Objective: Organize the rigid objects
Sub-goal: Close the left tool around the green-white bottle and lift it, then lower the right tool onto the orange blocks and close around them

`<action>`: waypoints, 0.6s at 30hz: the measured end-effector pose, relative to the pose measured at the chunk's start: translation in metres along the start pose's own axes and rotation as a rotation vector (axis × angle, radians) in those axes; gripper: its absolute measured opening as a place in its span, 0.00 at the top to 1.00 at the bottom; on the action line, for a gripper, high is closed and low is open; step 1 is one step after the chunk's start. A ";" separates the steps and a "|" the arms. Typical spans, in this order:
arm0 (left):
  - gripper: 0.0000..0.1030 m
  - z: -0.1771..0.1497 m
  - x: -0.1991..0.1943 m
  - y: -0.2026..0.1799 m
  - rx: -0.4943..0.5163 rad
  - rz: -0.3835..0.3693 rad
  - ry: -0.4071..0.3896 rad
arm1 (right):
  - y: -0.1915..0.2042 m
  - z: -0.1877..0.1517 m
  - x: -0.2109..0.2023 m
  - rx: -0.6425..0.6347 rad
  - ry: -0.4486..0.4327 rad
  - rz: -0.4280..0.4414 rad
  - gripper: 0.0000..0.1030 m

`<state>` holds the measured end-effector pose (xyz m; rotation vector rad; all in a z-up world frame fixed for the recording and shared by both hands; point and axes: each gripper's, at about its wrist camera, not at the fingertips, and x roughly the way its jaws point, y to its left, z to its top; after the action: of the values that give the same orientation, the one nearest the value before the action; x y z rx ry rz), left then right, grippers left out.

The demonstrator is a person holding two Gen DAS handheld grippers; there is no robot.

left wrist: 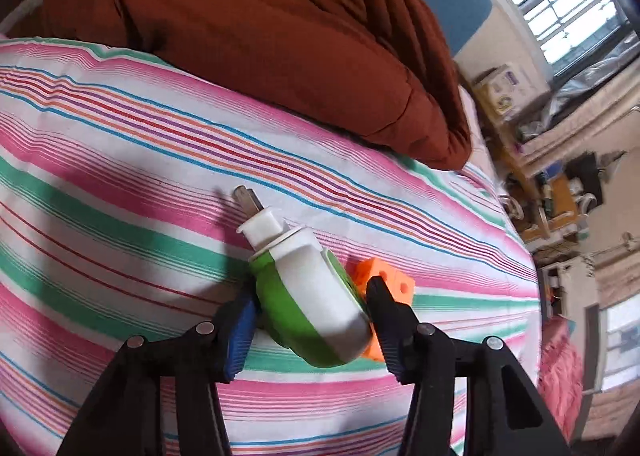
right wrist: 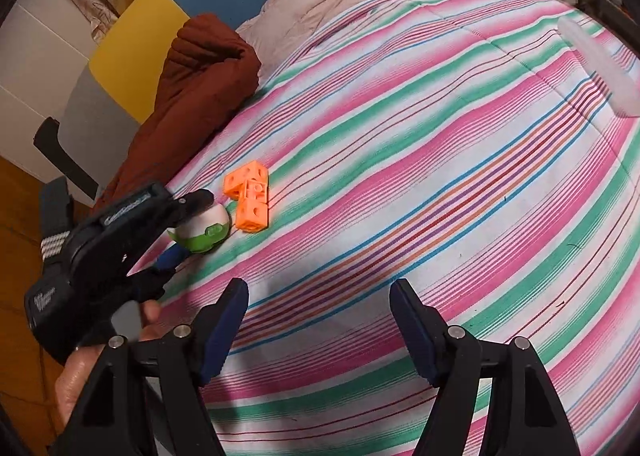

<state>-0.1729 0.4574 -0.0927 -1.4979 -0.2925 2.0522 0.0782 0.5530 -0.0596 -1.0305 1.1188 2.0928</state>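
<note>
Plug (left wrist: pixel 308 296), green-white, prongs pointing away, pinched between left gripper (left wrist: pixel 310 316) fingers, at bedspread (left wrist: pixel 120 175) level; lifted or resting, cannot tell. Orange blocks (right wrist: pixel 250 195) just beside it, near right finger. Right gripper (right wrist: pixel 320 328) wide open, empty, hovering over stripes. Brown blanket (left wrist: pixel 260 47) behind. Step: plug grasped; next likely carry clear without nudging blocks.

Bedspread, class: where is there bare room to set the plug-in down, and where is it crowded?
Free: the wide striped bedspread right of the orange blocks, up to the clear box at the far edge. Crowded: around the plug-in in the left tool, touching the blocks, near the brown quilt.
</note>
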 end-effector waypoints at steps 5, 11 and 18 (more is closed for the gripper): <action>0.48 -0.017 -0.025 0.027 0.040 -0.004 -0.016 | -0.003 0.000 0.001 0.008 0.001 -0.007 0.28; 0.48 -0.074 -0.073 0.056 0.158 -0.019 0.003 | -0.001 -0.001 0.001 -0.014 -0.004 -0.018 0.28; 0.49 -0.129 -0.115 0.077 0.224 -0.061 0.018 | 0.004 -0.003 0.009 -0.062 0.015 -0.030 0.28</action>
<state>-0.0548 0.3106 -0.0835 -1.3536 -0.0955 1.9518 0.0712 0.5495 -0.0660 -1.0872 1.0454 2.1112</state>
